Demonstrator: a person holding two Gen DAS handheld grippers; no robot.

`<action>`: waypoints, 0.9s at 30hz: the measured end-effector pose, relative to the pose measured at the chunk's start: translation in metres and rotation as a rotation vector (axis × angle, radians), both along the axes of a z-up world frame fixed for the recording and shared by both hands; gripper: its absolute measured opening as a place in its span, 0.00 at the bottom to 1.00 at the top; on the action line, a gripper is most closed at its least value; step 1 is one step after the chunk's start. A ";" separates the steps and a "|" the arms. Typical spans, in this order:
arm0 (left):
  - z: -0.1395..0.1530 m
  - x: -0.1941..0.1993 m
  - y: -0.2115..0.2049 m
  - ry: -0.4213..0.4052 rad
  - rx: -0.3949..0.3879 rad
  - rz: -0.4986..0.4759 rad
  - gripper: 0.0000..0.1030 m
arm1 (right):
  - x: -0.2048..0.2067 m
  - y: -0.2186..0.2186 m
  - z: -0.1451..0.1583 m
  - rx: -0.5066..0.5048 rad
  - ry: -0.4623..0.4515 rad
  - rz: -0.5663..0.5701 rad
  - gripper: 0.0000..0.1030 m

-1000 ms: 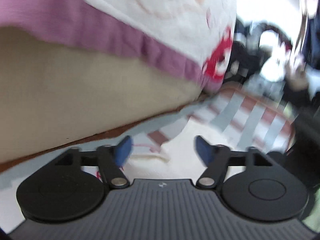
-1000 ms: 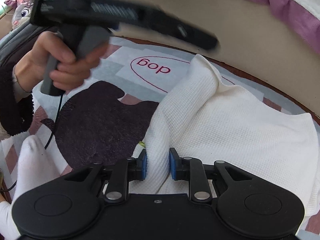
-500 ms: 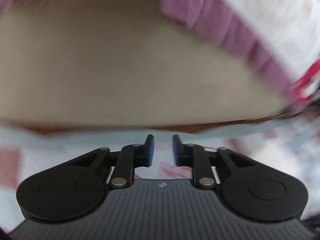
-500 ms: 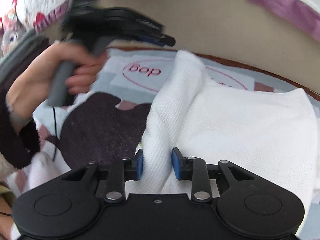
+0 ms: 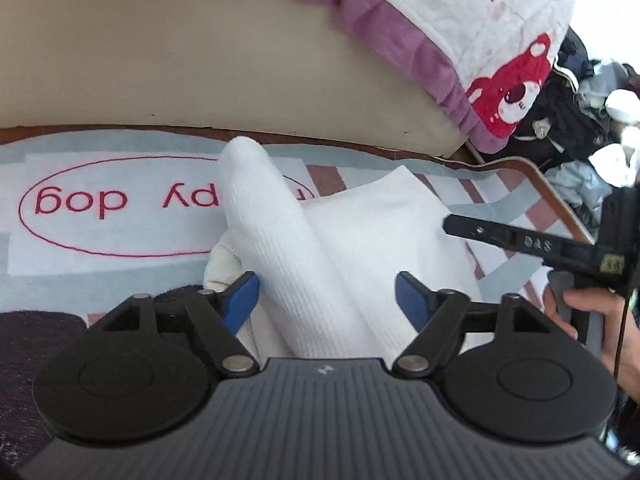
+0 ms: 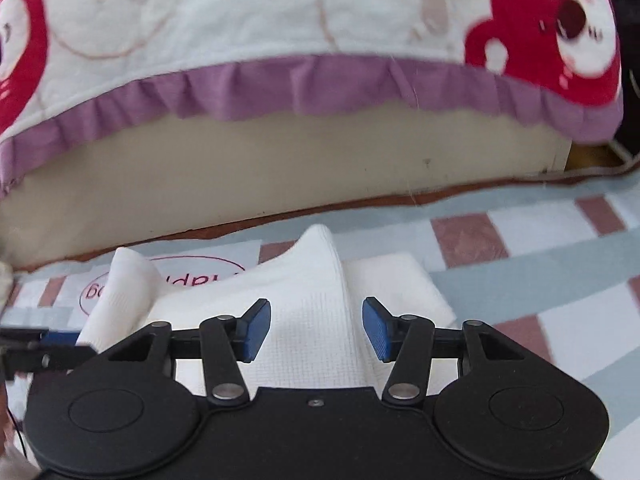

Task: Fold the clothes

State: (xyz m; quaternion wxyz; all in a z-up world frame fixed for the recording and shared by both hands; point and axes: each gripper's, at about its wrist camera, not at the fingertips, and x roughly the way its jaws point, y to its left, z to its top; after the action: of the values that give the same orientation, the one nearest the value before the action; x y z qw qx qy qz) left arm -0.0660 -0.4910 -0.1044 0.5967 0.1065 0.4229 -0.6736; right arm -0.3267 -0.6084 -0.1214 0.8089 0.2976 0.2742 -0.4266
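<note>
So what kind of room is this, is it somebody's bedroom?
Probably a bedroom, on the floor beside a bed. A quilt with red bears and a purple frill hangs over the bed's side, a "happy dog" rug covers the floor, and clothes are piled nearby.

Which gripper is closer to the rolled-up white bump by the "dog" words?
Left. The left gripper has that bump between its open fingers; the right gripper sits farther right, over another ridge.

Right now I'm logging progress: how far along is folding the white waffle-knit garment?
Done: the white waffle-knit garment lies partly doubled over on the patterned rug. In hand: nothing; the left gripper and right gripper have just been opening, with raised cloth ridges between unpressed pads. Left: flattening those ridges and finishing the folds.
</note>
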 end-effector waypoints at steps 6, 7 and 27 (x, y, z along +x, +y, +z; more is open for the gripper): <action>-0.014 0.020 0.013 -0.158 0.055 0.128 0.51 | 0.014 0.000 -0.012 -0.148 0.116 0.052 0.08; -0.012 0.020 0.017 -0.163 0.062 0.144 0.51 | 0.015 0.003 -0.008 -0.182 0.148 0.034 0.05; -0.008 -0.023 0.056 0.008 0.090 -0.101 0.55 | 0.021 0.110 -0.025 -0.180 0.332 0.199 0.52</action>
State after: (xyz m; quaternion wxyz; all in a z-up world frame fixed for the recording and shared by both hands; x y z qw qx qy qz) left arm -0.0892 -0.4354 -0.1122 0.5548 0.1517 0.4494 -0.6835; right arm -0.3061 -0.4984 -0.1461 0.8141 0.1214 0.3924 -0.4105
